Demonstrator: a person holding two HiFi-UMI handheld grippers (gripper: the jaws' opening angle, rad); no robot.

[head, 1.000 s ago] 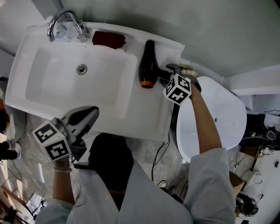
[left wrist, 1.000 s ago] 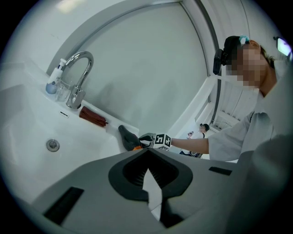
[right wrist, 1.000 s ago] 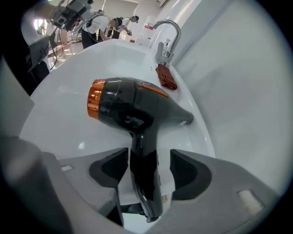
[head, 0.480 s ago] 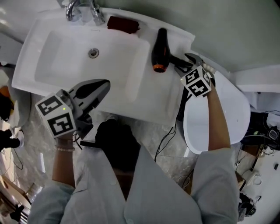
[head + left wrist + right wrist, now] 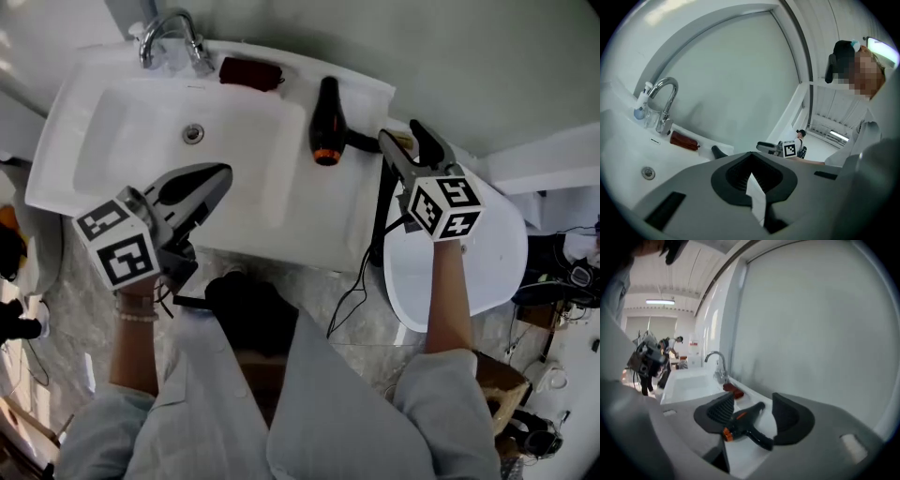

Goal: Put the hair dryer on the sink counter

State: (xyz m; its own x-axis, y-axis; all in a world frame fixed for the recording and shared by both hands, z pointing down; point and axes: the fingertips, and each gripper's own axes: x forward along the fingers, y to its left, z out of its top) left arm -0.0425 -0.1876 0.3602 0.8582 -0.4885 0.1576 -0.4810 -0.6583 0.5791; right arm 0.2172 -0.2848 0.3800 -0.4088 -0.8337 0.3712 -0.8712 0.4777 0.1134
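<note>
The hair dryer (image 5: 325,122) now lies on the sink counter (image 5: 330,208), just to the right of the basin (image 5: 122,159) and near the far wall. Its orange-ringed nozzle points to the near side and its handle points to the right. Its black cord (image 5: 379,220) runs over the right edge of the counter and hangs down toward the floor.

1 second ago the right gripper (image 5: 400,137) was low, right at the handle of the dryer. Now it has come up and back to the right, and there is free space between it and the dryer. Its 2 jaws stand wide apart and hold nothing; in the right gripper view the dryer is seen beyond them, resting on the counter alone. The dryer has not shifted on the counter in this time.

The left gripper (image 5: 216,176) hovers over the near edge of the basin, with its jaws fully together and nothing between them.

In my judgement the placing is done: the dryer is released and lies stable, so only the withdrawal of the hands remains.
</note>
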